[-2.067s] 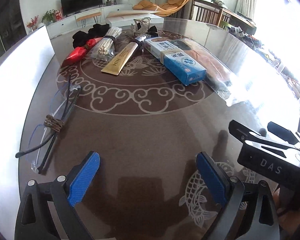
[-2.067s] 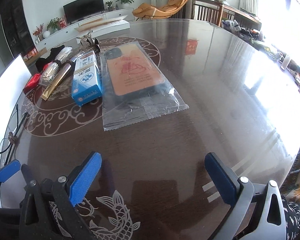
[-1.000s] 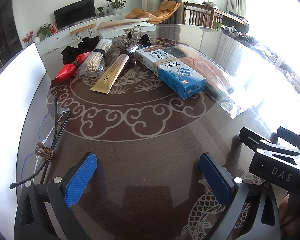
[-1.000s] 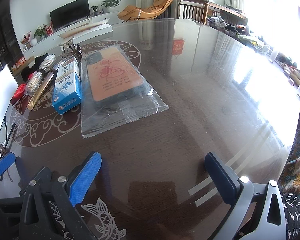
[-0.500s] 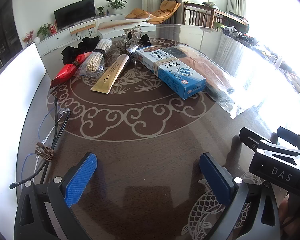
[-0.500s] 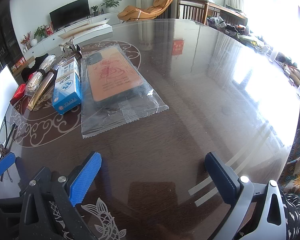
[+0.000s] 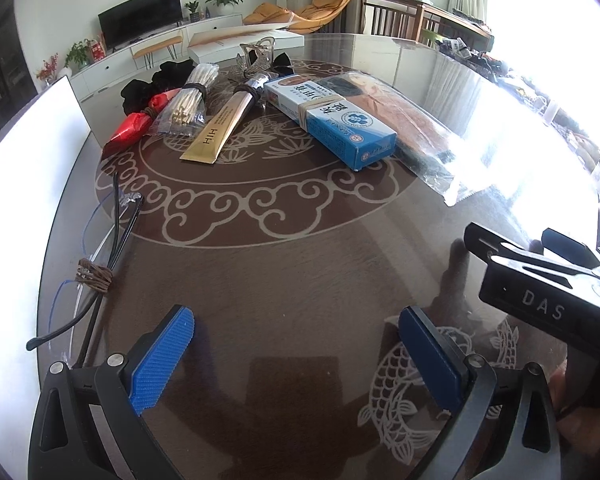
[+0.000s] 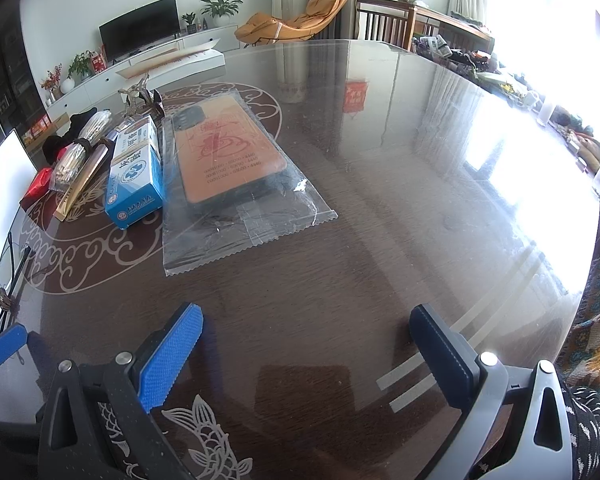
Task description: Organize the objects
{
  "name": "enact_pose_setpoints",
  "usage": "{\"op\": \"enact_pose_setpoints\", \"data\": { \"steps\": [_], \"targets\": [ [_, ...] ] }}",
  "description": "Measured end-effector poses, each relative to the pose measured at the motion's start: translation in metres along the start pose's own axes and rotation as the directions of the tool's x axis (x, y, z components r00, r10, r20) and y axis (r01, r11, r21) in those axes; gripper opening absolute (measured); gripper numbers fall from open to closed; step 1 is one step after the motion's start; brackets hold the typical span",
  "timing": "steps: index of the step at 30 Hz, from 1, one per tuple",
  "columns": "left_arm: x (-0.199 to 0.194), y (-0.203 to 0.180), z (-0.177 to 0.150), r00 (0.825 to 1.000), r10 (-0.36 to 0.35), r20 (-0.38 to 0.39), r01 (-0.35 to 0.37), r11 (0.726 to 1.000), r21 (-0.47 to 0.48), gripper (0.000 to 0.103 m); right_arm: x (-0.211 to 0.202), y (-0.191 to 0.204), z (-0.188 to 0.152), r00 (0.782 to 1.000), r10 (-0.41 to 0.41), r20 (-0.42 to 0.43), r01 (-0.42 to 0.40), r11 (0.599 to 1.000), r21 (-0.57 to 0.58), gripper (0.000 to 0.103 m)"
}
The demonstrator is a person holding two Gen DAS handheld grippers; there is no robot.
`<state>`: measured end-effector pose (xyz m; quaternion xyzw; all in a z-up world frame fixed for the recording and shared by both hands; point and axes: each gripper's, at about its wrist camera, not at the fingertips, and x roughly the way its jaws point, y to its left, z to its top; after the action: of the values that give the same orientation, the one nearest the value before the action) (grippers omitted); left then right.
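Nothing has shifted in the last half second. Left gripper [image 7: 296, 354] and right gripper [image 8: 306, 354] hover over the near desk [image 8: 380, 200], fingers spread wide, holding nothing. The blue box [image 7: 332, 124] lies far left, touching the bagged phone case [image 8: 224, 152].

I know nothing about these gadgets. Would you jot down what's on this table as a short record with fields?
surface: round dark table with pale swirl and fish patterns
left gripper: open, empty, above the table
right gripper: open, empty, above the table
row of items: red packet, bag of sticks, gold sachet, blue box, phone case in clear bag
apart, near the left edge: glasses tied with a band
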<state>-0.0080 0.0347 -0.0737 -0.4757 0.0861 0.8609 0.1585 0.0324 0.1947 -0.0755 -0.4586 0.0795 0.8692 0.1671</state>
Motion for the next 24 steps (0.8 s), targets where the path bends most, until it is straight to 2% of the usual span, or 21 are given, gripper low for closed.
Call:
{"op": "enact_pose_setpoints", "data": {
  "steps": [9, 15, 24],
  "targets": [
    [-0.043, 0.014, 0.002, 0.998, -0.036, 0.057, 0.039, 0.998, -0.049, 0.103, 0.000, 0.000, 0.001, 1.000, 0.000, 0.003, 0.000, 1.000, 0.001, 0.103],
    [-0.047, 0.022, 0.006, 0.997, -0.037, 0.066, 0.042, 0.996, -0.081, 0.103, 0.000, 0.001, 0.002, 1.000, -0.001, 0.008, 0.001, 1.000, 0.001, 0.103],
    [-0.051, 0.020, 0.003, 0.997, -0.035, 0.069, 0.041, 0.996, -0.078, 0.103, 0.002, 0.002, 0.001, 1.000, -0.001, 0.016, 0.001, 1.000, 0.002, 0.103]
  ]
}}
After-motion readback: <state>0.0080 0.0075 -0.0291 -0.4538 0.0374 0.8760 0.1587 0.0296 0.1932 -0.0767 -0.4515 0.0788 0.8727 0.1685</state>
